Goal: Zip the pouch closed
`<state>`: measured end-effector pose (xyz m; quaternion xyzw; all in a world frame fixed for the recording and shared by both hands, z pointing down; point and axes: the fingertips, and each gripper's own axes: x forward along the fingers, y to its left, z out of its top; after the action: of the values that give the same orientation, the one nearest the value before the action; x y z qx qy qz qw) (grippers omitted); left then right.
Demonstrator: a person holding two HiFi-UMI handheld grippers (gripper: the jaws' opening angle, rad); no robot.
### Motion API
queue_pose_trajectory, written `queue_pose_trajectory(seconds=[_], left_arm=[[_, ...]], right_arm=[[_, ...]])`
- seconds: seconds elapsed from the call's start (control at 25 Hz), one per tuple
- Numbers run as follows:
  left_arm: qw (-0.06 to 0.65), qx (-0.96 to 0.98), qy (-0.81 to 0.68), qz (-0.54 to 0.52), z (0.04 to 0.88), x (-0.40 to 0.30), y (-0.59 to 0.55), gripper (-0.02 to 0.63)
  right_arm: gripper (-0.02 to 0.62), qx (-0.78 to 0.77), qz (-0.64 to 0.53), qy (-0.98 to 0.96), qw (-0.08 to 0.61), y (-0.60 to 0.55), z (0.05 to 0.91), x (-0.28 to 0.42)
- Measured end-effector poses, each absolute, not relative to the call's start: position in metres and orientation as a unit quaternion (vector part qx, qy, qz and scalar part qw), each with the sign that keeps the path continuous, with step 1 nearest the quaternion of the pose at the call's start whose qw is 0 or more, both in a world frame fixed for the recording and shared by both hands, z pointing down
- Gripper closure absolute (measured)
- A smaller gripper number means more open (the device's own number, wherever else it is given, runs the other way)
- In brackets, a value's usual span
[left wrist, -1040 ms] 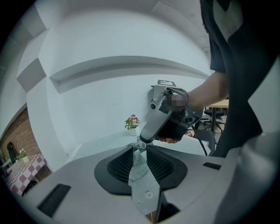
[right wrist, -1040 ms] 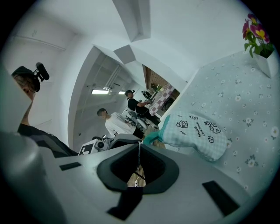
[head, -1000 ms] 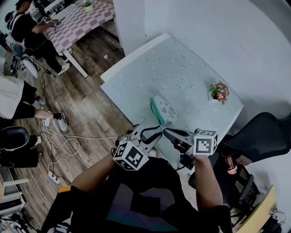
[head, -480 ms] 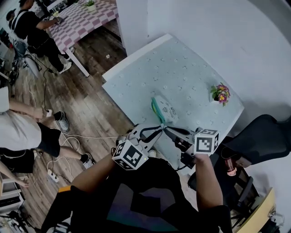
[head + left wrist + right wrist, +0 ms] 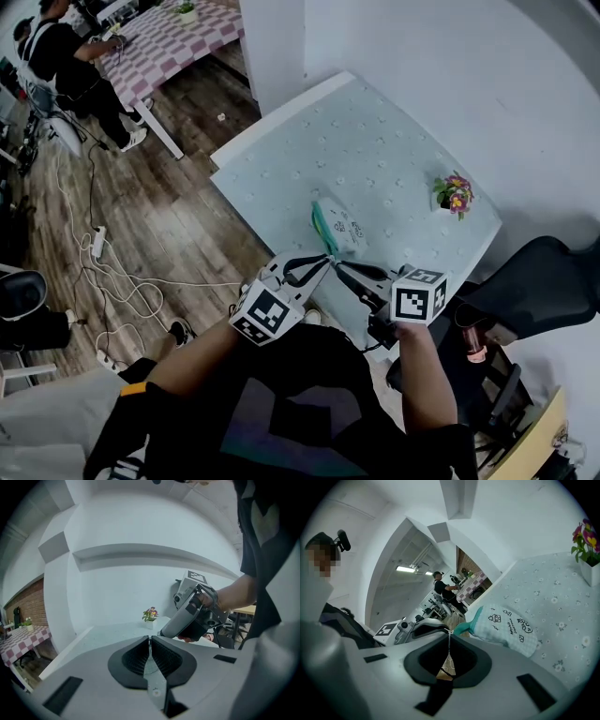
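Nearest the person, the left tool (image 5: 149, 639) has just been closing. Its ribbed pads now stand all but together, with only a sliver of pale stuff showing between them. The head view puts its tip at the near, teal end of the pouch (image 5: 506, 626). That is where the slider ought to sit, though the piece it pinches is too small to name. The right tool (image 5: 449, 633) meets it tip to tip and has kept its hold throughout. Its pads are clamped on a thin strip of the pouch's near corner, which runs edge-on between them.

So both tools now grip the same end of the pouch, and I judge the zipping is ready to begin rather than under way. One tool would anchor the fabric while the other draws the slider along. Success turns on whether the left tool really caught the pull and not just cloth.

Just beyond the tips, the mint pouch with its small printed cartoons lies flat near the front edge of the counter (image 5: 375, 141). It has not shifted over the last second. Its teal zip edge (image 5: 322, 225) runs away from the person along the pouch's left side, and I cannot tell how much of it is open.

Farther right, well apart from the pouch, a small flower pot (image 5: 453, 192) stands upright. Past the counter's far corner, another person (image 5: 70, 61) stands on the wooden floor (image 5: 178, 216).
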<state>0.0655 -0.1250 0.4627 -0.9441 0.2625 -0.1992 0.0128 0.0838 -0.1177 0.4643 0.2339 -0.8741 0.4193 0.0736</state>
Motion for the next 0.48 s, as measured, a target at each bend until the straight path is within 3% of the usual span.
queue_pose_trajectory(seconds=[0.48], left_arm=[[-0.021, -0.936, 0.269, -0.228, 0.483, 0.051, -0.157, 0.594]], right_arm=[[0.572, 0.273, 0.408, -0.867, 0.084, -0.114, 0.471, 0.089]])
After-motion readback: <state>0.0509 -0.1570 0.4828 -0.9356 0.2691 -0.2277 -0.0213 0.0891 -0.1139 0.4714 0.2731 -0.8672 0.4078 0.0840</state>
